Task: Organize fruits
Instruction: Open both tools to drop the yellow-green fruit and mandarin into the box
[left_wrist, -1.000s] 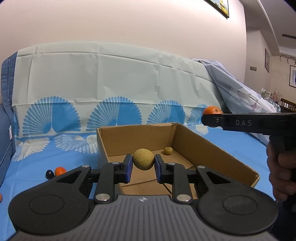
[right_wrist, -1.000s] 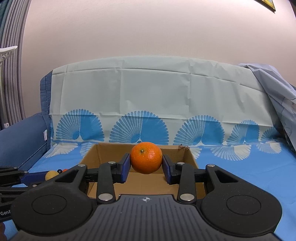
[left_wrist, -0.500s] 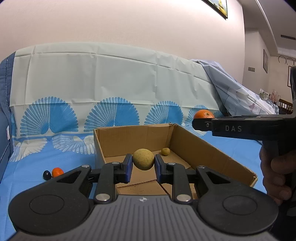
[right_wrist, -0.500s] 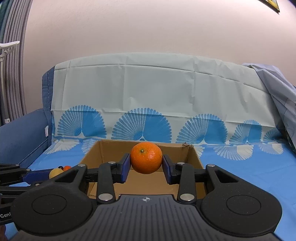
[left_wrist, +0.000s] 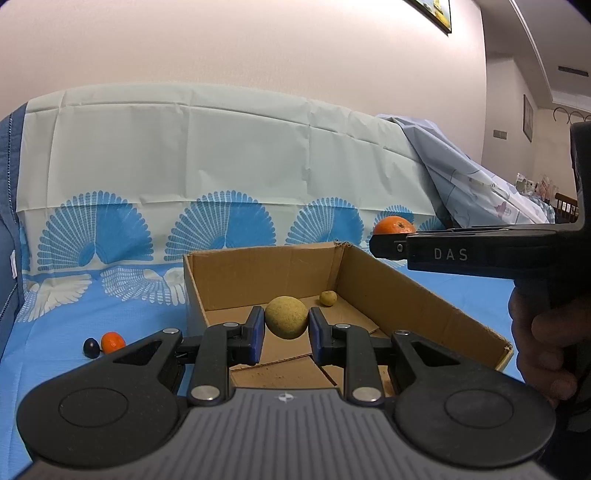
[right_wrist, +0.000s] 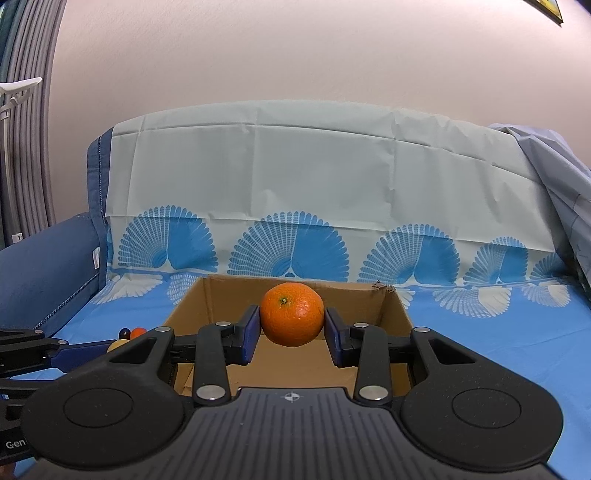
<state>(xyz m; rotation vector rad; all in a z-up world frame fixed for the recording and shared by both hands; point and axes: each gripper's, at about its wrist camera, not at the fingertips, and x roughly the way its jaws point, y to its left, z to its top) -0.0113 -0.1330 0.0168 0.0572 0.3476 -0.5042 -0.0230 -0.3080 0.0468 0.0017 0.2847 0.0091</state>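
Observation:
My left gripper (left_wrist: 286, 329) is shut on a round yellow-green fruit (left_wrist: 286, 316) and holds it above the open cardboard box (left_wrist: 406, 291). A small yellow fruit (left_wrist: 328, 298) lies on the box floor at the back. My right gripper (right_wrist: 291, 330) is shut on an orange (right_wrist: 291, 314) and holds it over the same box (right_wrist: 400, 314). In the left wrist view the right gripper (left_wrist: 384, 245) comes in from the right with the orange (left_wrist: 393, 225) above the box's far right corner.
A small orange fruit (left_wrist: 112, 341) and a dark plum-like fruit (left_wrist: 91, 347) lie on the blue patterned cloth (left_wrist: 92, 302) left of the box. The sofa back rises behind. A crumpled light-blue sheet (left_wrist: 461, 184) is heaped at the right.
Both grippers have moved forward over the box, still holding their fruits. In the left wrist view the right gripper and orange have shifted left.

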